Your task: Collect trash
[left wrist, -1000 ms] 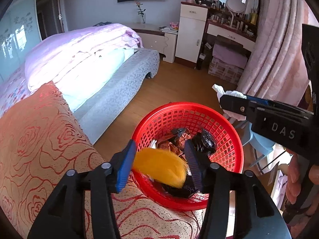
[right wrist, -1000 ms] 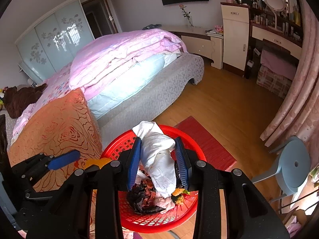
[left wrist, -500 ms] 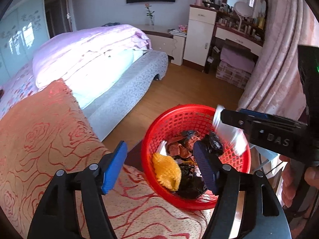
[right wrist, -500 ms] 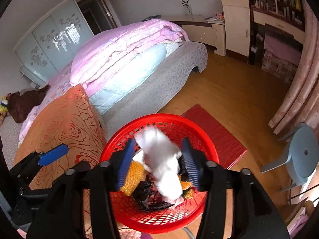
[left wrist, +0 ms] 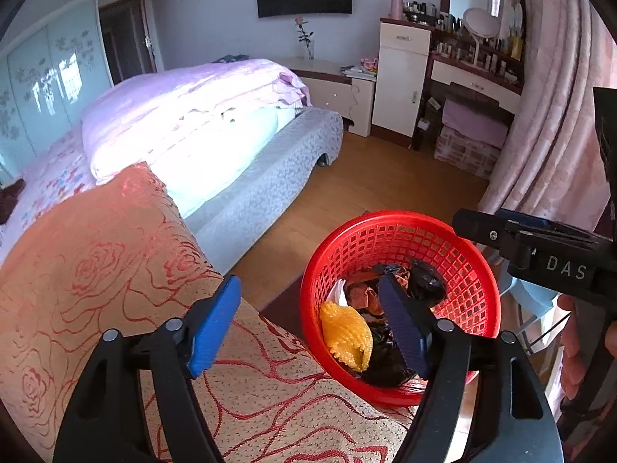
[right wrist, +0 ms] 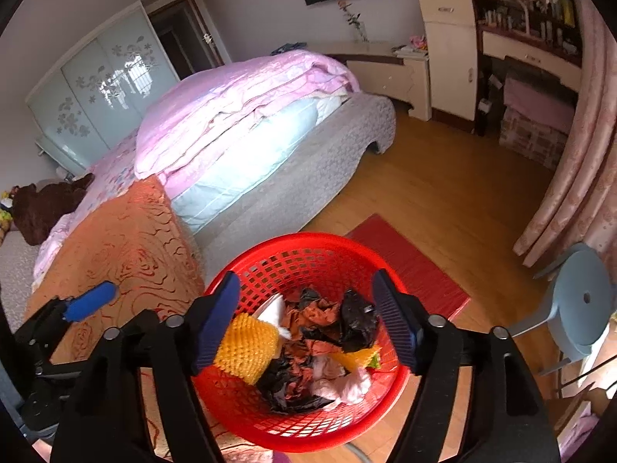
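Observation:
A red mesh basket point(left wrist: 385, 218) point(right wrist: 308, 237) stands on the floor beside the bed's orange cover. In it lie a yellow foam net point(left wrist: 345, 337) point(right wrist: 246, 347), a crumpled white tissue point(right wrist: 343, 384), black bags point(right wrist: 358, 320) and brown scraps. My left gripper point(left wrist: 308, 326) hovers over the basket's left rim, its jaws opening with nothing gripped. My right gripper point(right wrist: 306, 324) hangs straight above the basket, its jaws also opening and holding nothing. The left gripper's blue pad point(right wrist: 90, 305) shows at the left of the right wrist view.
An orange rose-patterned cover point(left wrist: 115, 270) lies left of the basket, on a bed with a pink quilt point(right wrist: 239, 104). A red mat point(right wrist: 408, 262) lies on the wooden floor. A blue stool point(right wrist: 582, 301) and pink curtains point(left wrist: 559, 135) stand at the right.
The left gripper let go of the yellow foam net and the right let go of the white tissue. Both pieces dropped into the basket, and both pairs of jaws spread wider.

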Action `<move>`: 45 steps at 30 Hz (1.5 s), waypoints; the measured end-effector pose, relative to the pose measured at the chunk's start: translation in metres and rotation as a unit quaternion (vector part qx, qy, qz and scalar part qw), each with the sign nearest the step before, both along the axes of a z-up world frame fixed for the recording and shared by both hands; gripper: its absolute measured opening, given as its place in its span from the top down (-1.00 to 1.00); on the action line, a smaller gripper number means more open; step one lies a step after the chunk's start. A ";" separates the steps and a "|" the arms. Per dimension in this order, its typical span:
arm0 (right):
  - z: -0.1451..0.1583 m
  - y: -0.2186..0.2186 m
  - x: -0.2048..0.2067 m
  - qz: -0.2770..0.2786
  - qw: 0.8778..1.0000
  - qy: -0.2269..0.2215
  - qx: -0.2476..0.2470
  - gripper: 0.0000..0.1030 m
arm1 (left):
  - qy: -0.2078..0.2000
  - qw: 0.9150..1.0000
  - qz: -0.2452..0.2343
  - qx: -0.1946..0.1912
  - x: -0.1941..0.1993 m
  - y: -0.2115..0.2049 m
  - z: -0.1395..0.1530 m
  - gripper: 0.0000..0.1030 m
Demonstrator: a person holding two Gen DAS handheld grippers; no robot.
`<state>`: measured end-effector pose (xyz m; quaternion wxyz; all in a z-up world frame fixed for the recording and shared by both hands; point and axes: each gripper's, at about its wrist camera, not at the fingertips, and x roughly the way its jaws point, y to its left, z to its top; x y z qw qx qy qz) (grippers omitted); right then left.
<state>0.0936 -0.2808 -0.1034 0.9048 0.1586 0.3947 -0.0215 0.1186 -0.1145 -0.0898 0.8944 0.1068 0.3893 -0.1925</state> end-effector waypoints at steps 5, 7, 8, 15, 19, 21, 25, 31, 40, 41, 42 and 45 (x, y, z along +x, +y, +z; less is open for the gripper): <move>0.007 -0.001 -0.008 -0.032 0.998 -0.025 -0.046 -0.71 | -0.007 1.000 0.000 0.004 -0.002 -0.001 0.003 -0.51; 0.007 -0.002 -0.010 -0.039 0.997 -0.029 -0.053 -0.76 | -0.010 1.000 0.002 0.004 -0.003 0.000 0.003 -0.54; 0.007 -0.002 -0.011 -0.041 0.997 -0.031 -0.055 -0.78 | -0.010 1.000 0.003 0.003 -0.003 0.001 0.003 -0.55; 0.006 0.008 -0.011 -0.032 0.997 -0.030 -0.068 -0.86 | -0.017 1.000 0.020 -0.006 -0.002 0.012 0.007 -0.59; 0.011 0.017 -0.015 -0.028 0.995 -0.040 -0.086 -0.86 | -0.026 0.999 0.031 -0.004 -0.004 0.019 0.009 -0.63; 0.016 0.019 -0.019 -0.028 0.994 -0.048 -0.090 -0.86 | -0.035 0.999 0.035 0.000 -0.008 0.022 0.011 -0.65; 0.026 0.026 -0.029 -0.028 0.993 -0.070 -0.093 -0.87 | -0.051 0.998 0.038 0.005 -0.016 0.026 0.017 -0.68; 0.042 0.037 -0.051 -0.034 0.989 -0.096 -0.110 -0.87 | -0.082 0.996 0.037 0.001 -0.034 0.038 0.033 -0.79; 0.054 0.056 -0.084 -0.044 0.990 -0.088 -0.102 -0.86 | -0.102 0.994 0.040 -0.009 -0.057 0.051 0.053 -0.83; 0.054 0.055 -0.086 -0.046 0.991 -0.083 -0.098 -0.86 | -0.104 0.994 0.041 -0.009 -0.059 0.052 0.054 -0.83; 0.054 0.055 -0.089 -0.049 0.991 -0.079 -0.093 -0.86 | -0.107 0.993 0.041 -0.009 -0.061 0.053 0.057 -0.83; 0.053 0.058 -0.096 -0.058 0.992 -0.070 -0.087 -0.86 | -0.112 0.993 0.040 -0.013 -0.068 0.057 0.061 -0.83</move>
